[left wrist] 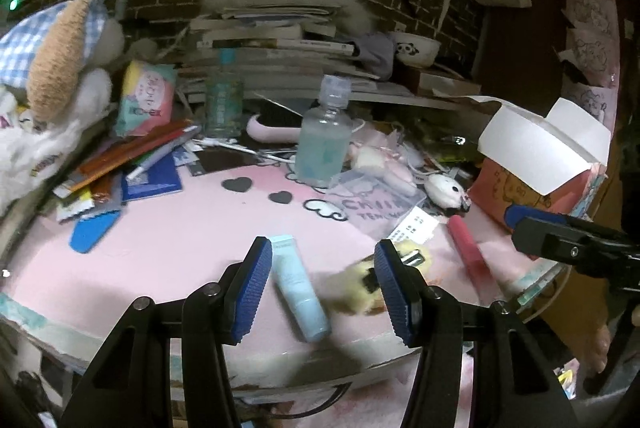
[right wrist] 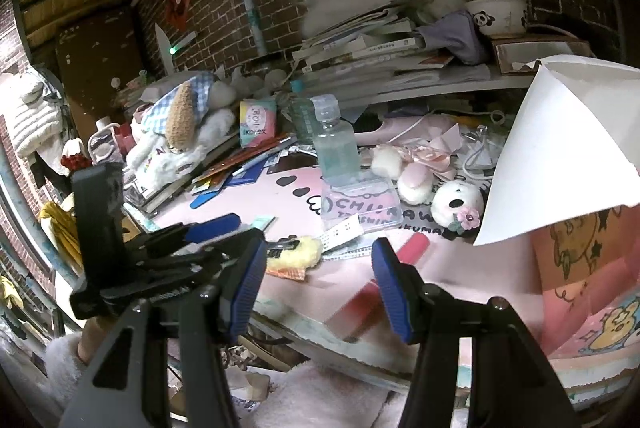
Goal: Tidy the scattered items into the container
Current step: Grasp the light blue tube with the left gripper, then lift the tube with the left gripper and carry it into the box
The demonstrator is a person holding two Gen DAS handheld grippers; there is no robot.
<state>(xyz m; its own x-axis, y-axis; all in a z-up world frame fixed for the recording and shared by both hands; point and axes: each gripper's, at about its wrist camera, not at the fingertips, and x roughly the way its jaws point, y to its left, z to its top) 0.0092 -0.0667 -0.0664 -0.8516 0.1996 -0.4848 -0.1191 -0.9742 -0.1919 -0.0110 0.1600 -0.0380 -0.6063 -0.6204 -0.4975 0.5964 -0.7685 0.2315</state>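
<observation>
Scattered items on the pink tabletop (left wrist: 168, 252), counted: 1 pale blue tube (left wrist: 298, 292) near edge, 1 yellow fluffy clip (left wrist: 362, 288) just right of it, 1 red stick (left wrist: 468, 248) further right, 2 clear bottles (left wrist: 322, 140) far side, 1 stack of books behind. Container: 1 pink box (left wrist: 532, 164) w/ white flaps up at right; contents not visible. Left gripper (left wrist: 320, 288) spread, tube lying between its pads untouched. Right gripper (right wrist: 318, 292) spread too, above the red stick, holding nothing.
</observation>
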